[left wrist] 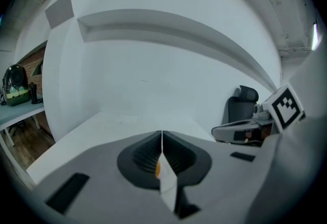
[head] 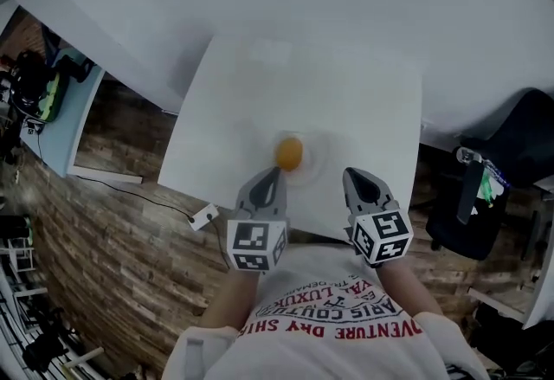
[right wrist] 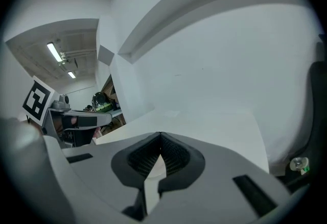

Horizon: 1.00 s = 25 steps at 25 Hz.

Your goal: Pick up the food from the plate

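Food (head: 289, 153), round and orange on the plate (head: 318, 165), lies just ahead of the left hand-held gripper (head: 273, 176), which, like the right hand-held gripper (head: 353, 177), is pressed together and empty, so it should spread before closing gently.

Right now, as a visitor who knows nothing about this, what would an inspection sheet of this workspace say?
Surface: white table, bare apart from the plate.
Job's things: round orange food on a white plate, near the table's front edge.
Clutter: nothing seen.
Grippers: left gripper and right gripper both shut and empty, at the near edge on either side of the plate.
Cables: thin cable with a white plug block on the floor.
Surroundings: plank floor, black chair, light blue desk.
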### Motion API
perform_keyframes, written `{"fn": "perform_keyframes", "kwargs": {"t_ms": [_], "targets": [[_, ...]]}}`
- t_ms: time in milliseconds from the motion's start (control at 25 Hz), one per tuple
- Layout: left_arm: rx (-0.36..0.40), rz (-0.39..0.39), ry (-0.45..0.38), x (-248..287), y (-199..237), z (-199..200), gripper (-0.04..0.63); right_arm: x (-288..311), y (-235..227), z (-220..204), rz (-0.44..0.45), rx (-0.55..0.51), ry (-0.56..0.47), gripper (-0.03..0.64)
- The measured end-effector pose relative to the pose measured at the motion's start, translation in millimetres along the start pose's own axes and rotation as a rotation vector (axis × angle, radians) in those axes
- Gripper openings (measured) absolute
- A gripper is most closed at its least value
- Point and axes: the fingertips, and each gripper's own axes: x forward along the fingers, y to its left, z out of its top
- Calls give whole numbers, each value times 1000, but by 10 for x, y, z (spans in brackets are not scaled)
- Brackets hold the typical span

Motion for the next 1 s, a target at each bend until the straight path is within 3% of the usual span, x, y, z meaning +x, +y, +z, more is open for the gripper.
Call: {"fn": "perform_keyframes", "kwargs": {"t_ms": [560, 680, 920, 1000], "targets": [[-39, -50, 171, 672, 236, -501, 24, 458, -158, -325, -28, 45, 149, 11], [-38, -56, 214, 837, 297, -642, 185, 557, -197, -421, -30, 63, 178, 11], [-53, -64, 303, 1112, 292, -942, 372, 708, -275, -565, -17, 73, 233, 11], [-60, -61, 328, 1203, 299, -1057, 405, 765, -301, -590, -12, 73, 241, 11]]}}
